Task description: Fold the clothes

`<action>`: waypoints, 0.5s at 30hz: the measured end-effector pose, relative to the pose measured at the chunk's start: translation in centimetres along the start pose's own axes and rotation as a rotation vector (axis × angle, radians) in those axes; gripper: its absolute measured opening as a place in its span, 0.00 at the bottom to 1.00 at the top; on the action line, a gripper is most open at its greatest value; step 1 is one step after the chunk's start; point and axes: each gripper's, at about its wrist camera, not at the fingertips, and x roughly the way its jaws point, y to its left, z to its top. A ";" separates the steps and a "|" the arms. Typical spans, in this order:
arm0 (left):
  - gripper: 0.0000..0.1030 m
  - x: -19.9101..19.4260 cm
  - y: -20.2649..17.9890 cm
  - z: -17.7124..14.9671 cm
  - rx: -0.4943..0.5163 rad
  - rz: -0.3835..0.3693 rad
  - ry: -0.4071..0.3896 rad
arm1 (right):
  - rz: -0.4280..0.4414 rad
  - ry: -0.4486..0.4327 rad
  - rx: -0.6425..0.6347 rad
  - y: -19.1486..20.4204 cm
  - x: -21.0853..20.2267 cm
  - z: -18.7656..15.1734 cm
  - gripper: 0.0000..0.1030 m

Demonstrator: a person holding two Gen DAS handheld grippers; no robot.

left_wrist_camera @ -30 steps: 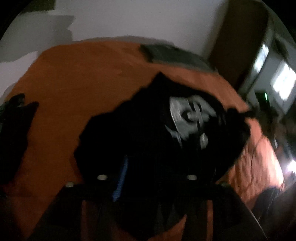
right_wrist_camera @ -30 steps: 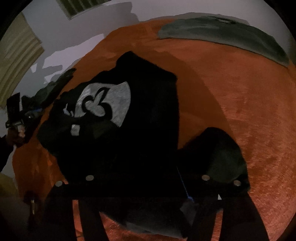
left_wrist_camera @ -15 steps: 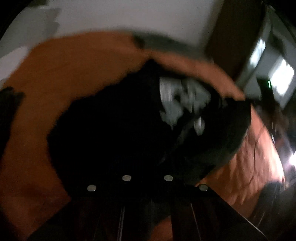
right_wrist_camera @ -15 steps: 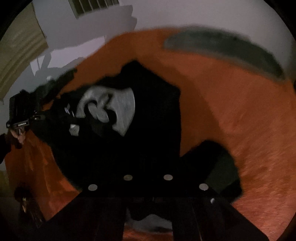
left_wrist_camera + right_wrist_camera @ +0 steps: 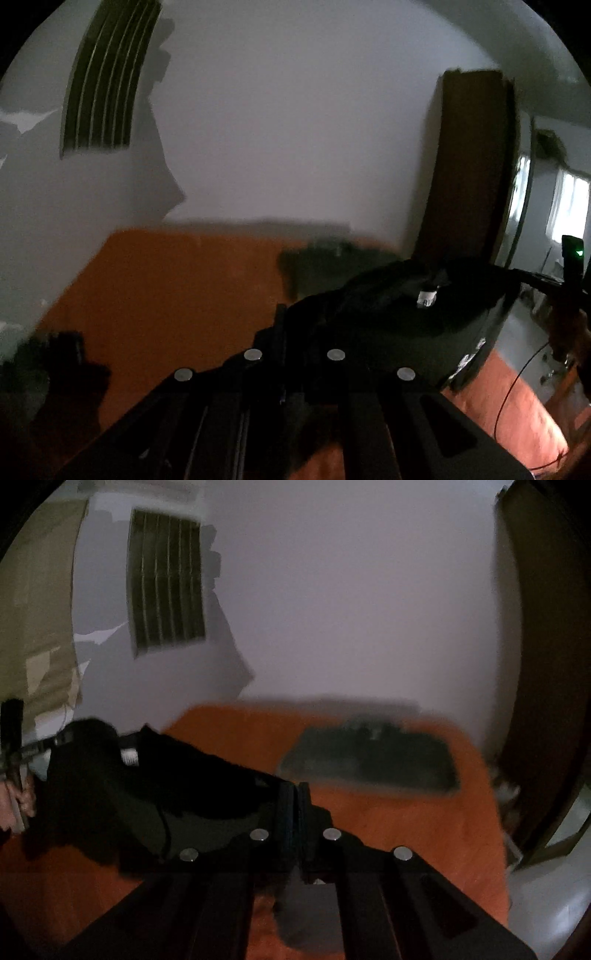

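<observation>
A black T-shirt [image 5: 388,314] hangs stretched between my two grippers above the orange bedspread [image 5: 166,295]. My left gripper [image 5: 282,314] is shut on one edge of it, and the cloth runs off to the right. In the right wrist view my right gripper [image 5: 294,788] is shut on the other edge, and the shirt [image 5: 147,786] sags away to the left. A small white label [image 5: 129,756] shows near its top edge. The printed front is hidden.
A folded grey garment [image 5: 369,760] lies at the far side of the bedspread [image 5: 406,830] against the white wall. Dark clothing [image 5: 62,362] sits at the bed's left edge. A brown door [image 5: 469,166] stands to the right, and a wall vent [image 5: 166,579] is up on the left.
Both grippers went from open over the flat shirt to shut on it and lifted it off the bed. Both views tilted up toward the wall.
</observation>
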 end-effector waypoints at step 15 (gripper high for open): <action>0.06 -5.9 -5.4 7.9 0.202 0.031 -0.104 | 0.183 0.157 -0.005 2.5 -0.9 -0.5 0.00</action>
